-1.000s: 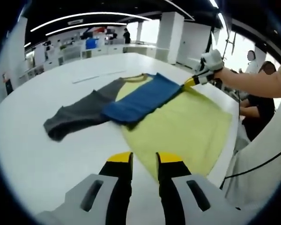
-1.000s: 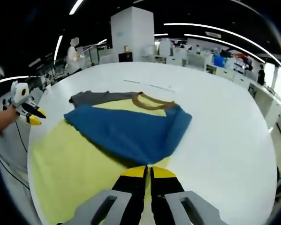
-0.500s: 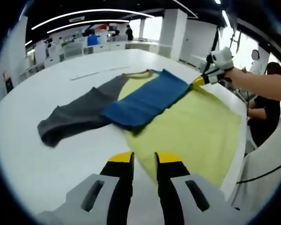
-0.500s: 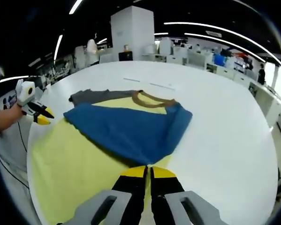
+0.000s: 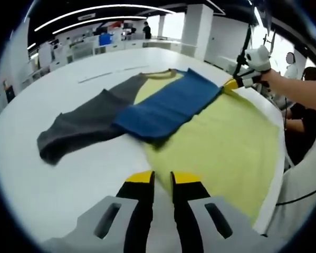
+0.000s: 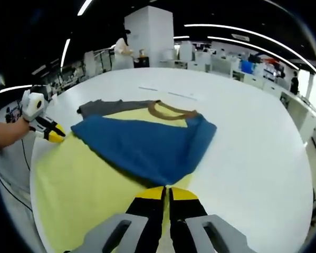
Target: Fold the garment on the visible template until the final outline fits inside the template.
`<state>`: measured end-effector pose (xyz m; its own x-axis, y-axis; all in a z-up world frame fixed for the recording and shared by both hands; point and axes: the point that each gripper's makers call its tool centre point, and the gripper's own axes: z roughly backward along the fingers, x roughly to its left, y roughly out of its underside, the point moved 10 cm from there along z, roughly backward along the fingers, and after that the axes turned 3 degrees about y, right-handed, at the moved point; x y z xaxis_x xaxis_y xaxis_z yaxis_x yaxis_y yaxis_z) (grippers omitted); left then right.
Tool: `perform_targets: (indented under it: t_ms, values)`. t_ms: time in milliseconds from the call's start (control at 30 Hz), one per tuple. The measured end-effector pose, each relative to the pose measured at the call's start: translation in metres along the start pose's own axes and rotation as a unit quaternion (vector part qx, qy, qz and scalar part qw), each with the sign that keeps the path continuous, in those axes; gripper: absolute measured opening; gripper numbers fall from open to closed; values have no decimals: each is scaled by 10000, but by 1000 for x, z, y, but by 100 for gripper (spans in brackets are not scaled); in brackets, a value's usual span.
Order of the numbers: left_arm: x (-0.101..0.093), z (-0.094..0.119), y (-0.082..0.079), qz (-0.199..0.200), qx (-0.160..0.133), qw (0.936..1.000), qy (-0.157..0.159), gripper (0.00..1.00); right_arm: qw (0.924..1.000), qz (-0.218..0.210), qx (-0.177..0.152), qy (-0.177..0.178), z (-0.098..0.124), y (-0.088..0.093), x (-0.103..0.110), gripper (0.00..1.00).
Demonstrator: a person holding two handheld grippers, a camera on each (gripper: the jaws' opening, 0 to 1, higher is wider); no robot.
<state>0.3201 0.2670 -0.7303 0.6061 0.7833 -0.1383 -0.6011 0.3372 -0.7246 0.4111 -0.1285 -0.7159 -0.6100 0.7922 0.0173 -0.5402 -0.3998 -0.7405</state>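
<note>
A yellow shirt [image 5: 221, 137] lies flat on the white table [image 5: 68, 179]. Its blue sleeve [image 5: 168, 105] is folded across the body and its grey sleeve [image 5: 78, 124] is spread out to the side. My left gripper [image 5: 162, 177] hovers just short of the shirt's near edge, jaws a narrow gap apart with bare table between them. My right gripper [image 6: 166, 193] is shut on the shirt's edge, with the blue sleeve [image 6: 147, 145] and brown collar [image 6: 171, 112] ahead of it. The left gripper view has that gripper [image 5: 232, 84] at the far side of the cloth. The right gripper view has the left gripper [image 6: 55, 136] at the yellow body [image 6: 78, 179].
Thin marks [image 5: 110, 76] run across the table beyond the collar. The table's curved edge is close to the shirt on the far side, where a seated person [image 5: 305, 100] and a dark cable [image 5: 300, 195] are. Office desks stand in the background.
The left gripper has come closer to the shirt's near edge and its jaws have narrowed. The right gripper has stayed shut in the same place.
</note>
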Motion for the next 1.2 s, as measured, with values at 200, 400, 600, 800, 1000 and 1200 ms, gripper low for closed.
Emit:
perform_targets:
  t_ms: [200,400,600,800,1000,1200]
  values:
    - [2,-1,1,40,3,10000,5,0,10000,0,7,0,0,0,0,0]
    - [2,0,3,123,-35,9999,14,0,10000,12,-17,14,1,0,-1,0]
    - [1,1,4,112,-33,9999,-9,0,10000,1,-58,59,4,-1,-5,0]
    - [1,2,5,126,-43,9999,-16,0,9999,-19,-69,149,9,0,-13,0]
    - [0,3,6,134,-35,9999,-31,0,9995,-73,-40,294,16,5,-24,0]
    - [0,3,6,161,-36,9999,-42,0,9993,-108,14,367,20,10,-29,0]
